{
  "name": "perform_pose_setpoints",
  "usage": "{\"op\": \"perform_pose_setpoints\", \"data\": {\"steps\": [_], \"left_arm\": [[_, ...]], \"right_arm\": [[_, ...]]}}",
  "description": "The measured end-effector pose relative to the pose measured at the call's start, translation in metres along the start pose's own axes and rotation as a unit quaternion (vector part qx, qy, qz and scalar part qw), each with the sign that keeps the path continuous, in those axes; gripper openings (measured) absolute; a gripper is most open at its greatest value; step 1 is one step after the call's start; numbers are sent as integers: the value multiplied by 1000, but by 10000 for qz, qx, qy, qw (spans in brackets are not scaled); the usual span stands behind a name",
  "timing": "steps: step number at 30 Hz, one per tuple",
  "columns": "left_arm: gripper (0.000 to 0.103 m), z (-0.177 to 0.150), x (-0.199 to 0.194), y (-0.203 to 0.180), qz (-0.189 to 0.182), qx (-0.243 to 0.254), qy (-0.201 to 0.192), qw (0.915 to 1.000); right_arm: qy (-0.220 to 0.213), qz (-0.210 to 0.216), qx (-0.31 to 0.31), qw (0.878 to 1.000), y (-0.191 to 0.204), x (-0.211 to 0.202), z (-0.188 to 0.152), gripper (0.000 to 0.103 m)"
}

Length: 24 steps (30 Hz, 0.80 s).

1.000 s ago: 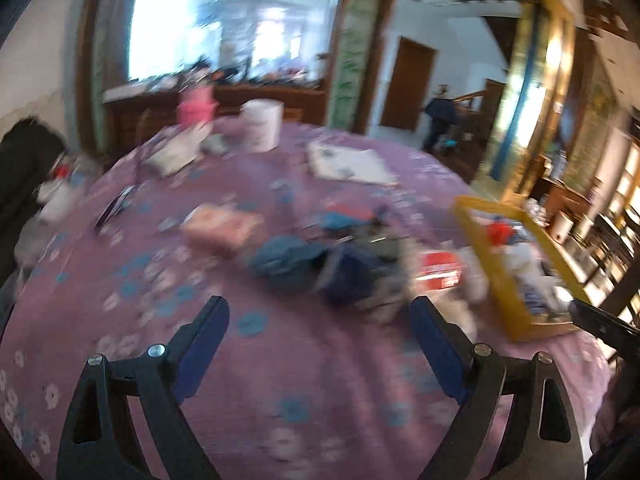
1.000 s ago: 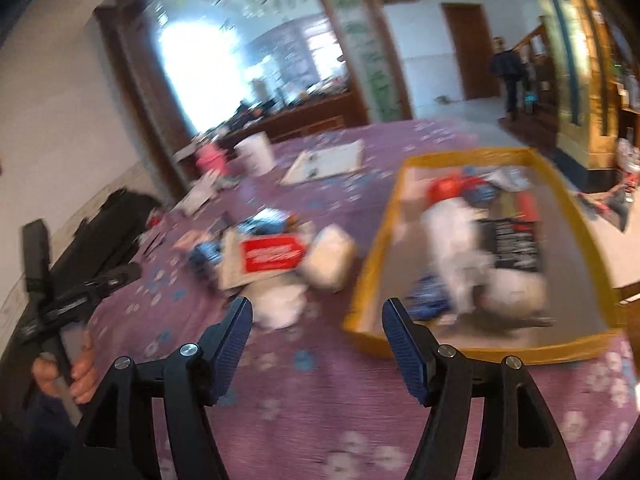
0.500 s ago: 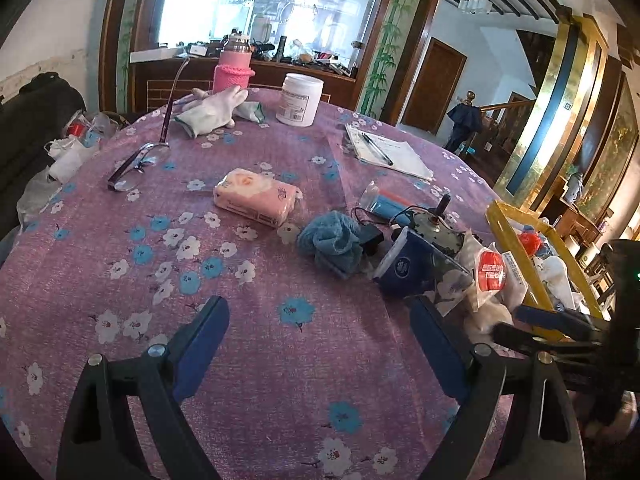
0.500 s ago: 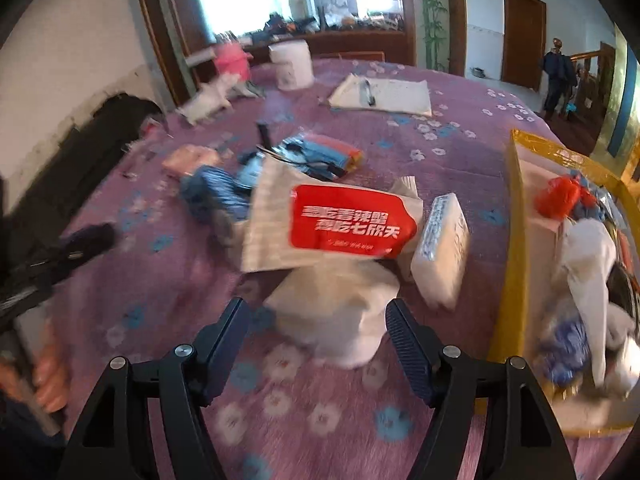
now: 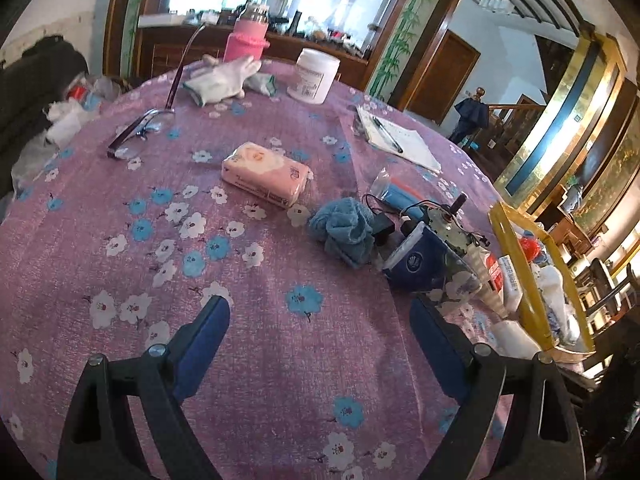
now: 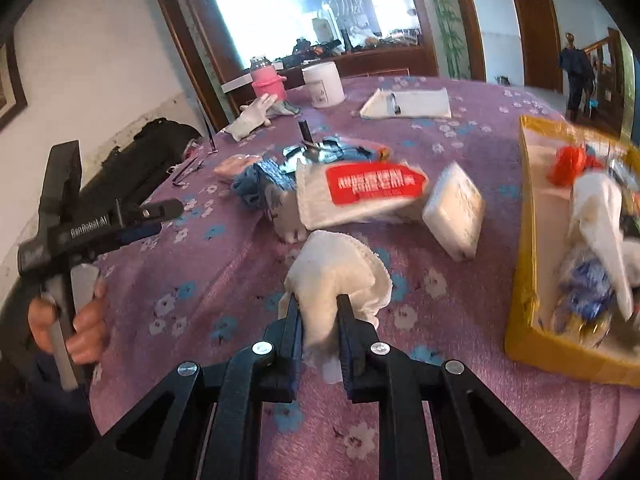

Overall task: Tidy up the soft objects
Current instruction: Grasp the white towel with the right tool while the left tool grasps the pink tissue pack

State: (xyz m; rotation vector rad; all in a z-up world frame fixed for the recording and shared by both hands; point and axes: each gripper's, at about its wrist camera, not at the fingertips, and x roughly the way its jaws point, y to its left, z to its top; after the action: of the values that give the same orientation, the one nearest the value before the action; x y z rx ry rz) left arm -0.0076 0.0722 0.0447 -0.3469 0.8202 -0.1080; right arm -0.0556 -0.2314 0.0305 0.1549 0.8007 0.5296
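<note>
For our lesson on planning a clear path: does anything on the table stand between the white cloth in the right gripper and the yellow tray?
Nothing visible does. The right gripper, just closed, pinches the white cloth; only bare tablecloth lies between it and the yellow tray. The white tissue pack sits farther back, off that line.

The left wrist view looks down from above the near edge of the table (image 5: 120, 240), facing its far edge and the window behind. The right wrist view sits lower and closer to the cloth, nearer the right edge, facing the same way. Both share the blue towel (image 5: 346, 232) (image 6: 256, 184), white jar (image 5: 314, 76) (image 6: 323, 84) and yellow tray (image 5: 520, 276) (image 6: 528, 240).
</note>
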Motion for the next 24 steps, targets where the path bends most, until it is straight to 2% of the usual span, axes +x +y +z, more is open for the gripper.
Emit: {"op": "perform_pose_setpoints", "data": {"steps": [5, 7, 9, 14, 19, 21, 23, 24], "left_arm": [[90, 46, -5, 16, 141, -231, 117, 9996], [90, 71, 3, 23, 364, -446, 133, 9983], [90, 96, 26, 26, 336, -514, 342, 9975], [90, 130, 91, 38, 864, -1194, 773, 9861], [90, 141, 138, 33, 1367, -1127, 1073, 9783], [90, 139, 147, 29, 1613, -969, 1144, 9754], [90, 135, 146, 28, 1639, -851, 1169, 9758], [81, 133, 143, 30, 1577, -814, 1201, 9768]], "right_arm": [[-213, 145, 7, 9997, -1, -6, 1, 17], [-252, 221, 17, 9994, -1, -7, 1, 17], [-298, 236, 51, 9993, -2, -9, 1, 17], [-424, 257, 145, 9987, -5, -14, 0, 18], [-423, 237, 126, 9987, -5, -14, 0, 19], [-437, 250, 146, 9986, -6, -14, 0, 19], [-453, 278, 158, 9985, -6, -15, 0, 19], [-454, 290, 157, 9984, -6, -15, 0, 19]]}}
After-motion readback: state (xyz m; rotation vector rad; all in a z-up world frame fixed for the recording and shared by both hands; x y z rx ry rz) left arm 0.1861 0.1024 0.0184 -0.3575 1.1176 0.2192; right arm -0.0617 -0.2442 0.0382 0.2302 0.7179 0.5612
